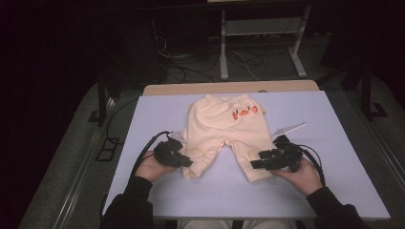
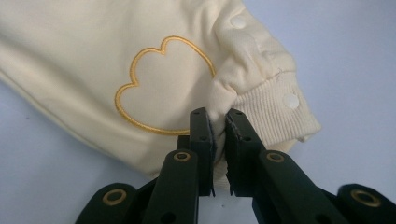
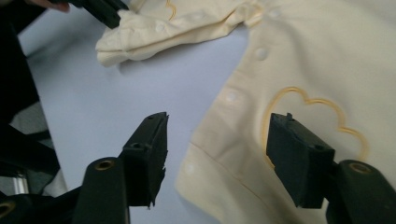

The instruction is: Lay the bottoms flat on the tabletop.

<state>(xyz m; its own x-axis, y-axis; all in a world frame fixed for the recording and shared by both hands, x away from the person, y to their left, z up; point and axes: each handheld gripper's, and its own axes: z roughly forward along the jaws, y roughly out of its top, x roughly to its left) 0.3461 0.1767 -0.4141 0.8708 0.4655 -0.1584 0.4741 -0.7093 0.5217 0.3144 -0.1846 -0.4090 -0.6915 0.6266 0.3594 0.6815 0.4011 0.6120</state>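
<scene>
Here we are at the pale lilac table (image 1: 334,157), and a pair of small cream-yellow cotton baby trousers (image 1: 224,129) lies flat in the middle of it, waistband at the far side, both legs pointing back toward the person. An orange print (image 1: 242,113) sits near the waistband.

Over on the left leg: the left gripper (image 2: 218,135) has its jaws pressed together on a bunched fold of cream fabric, right beside the ribbed cuff (image 2: 271,112). The fabric is squeezed up between the two black pads, and a yellow embroidered cloud outline (image 2: 159,84) lies just beyond the jaw tips. White snap studs (image 2: 290,99) dot the cuff edge.

Now the right leg: the right gripper (image 3: 217,140) has its jaws spread wide. One jaw hangs over bare table just beside the hem, the other over the cloth by a second cloud outline (image 3: 322,116). The leg's edge lies between them, and neither pad presses on it.
</scene>
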